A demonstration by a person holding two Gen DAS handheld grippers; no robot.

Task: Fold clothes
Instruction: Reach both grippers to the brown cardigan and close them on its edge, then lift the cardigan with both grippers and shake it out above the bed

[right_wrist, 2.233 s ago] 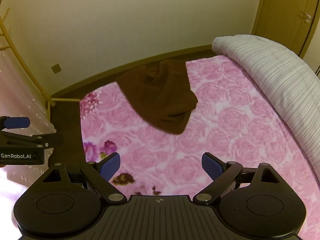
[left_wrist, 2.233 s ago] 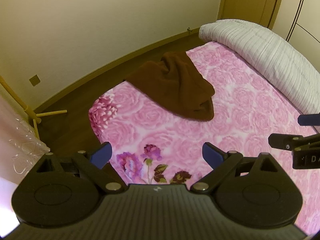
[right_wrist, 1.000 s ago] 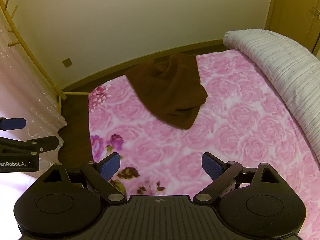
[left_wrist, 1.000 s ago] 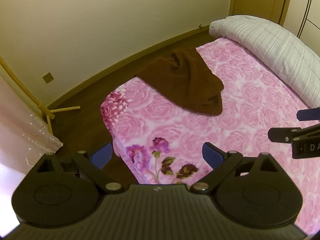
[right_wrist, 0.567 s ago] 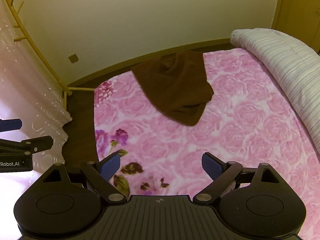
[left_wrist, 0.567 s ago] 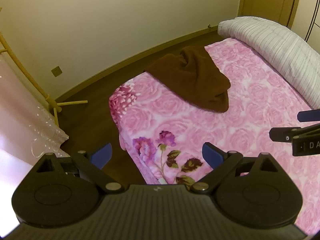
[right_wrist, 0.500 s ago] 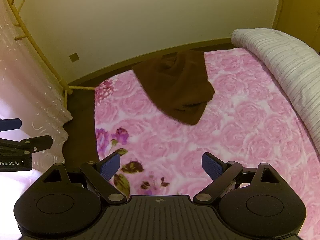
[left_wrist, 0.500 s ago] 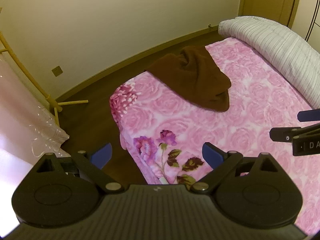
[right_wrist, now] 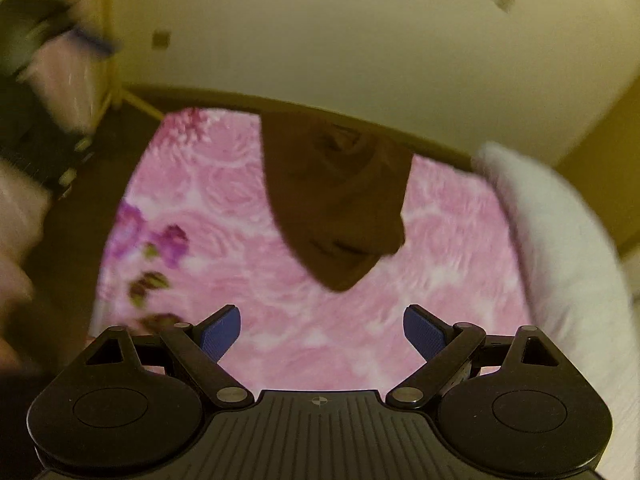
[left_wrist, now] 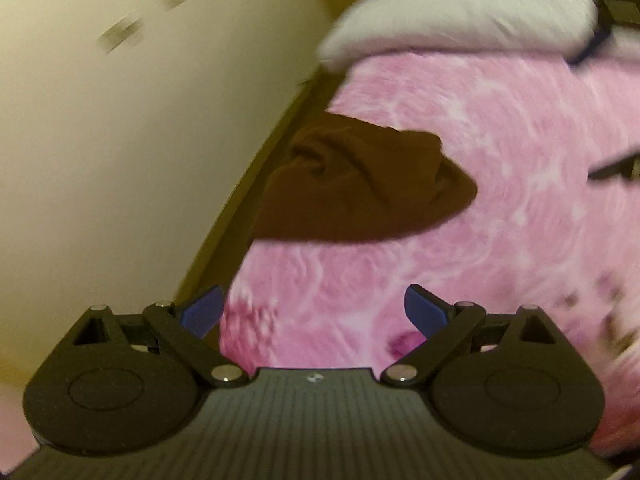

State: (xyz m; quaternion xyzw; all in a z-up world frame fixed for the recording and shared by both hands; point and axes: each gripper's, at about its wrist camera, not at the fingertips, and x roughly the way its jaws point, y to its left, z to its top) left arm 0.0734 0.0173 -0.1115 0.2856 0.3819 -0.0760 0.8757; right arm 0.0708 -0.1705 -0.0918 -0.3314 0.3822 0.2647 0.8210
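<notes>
A crumpled brown garment (left_wrist: 360, 188) lies on the pink rose-patterned bed (left_wrist: 500, 152) near its far edge by the wall. It also shows in the right wrist view (right_wrist: 340, 204). My left gripper (left_wrist: 314, 312) is open and empty, held above the bed short of the garment. My right gripper (right_wrist: 322, 330) is open and empty, also above the bed in front of the garment. Both views are blurred by motion.
A white striped duvet (left_wrist: 456, 12) lies rolled along the bed's far side and shows at the right in the right wrist view (right_wrist: 560, 248). A cream wall (left_wrist: 140, 140) and dark floor (right_wrist: 80, 220) border the bed. A pale curtain (right_wrist: 16, 200) hangs at left.
Both grippers have swung and moved closer to the brown garment, which now looks larger. The views have turned sharply and are blurred. Both stay open.
</notes>
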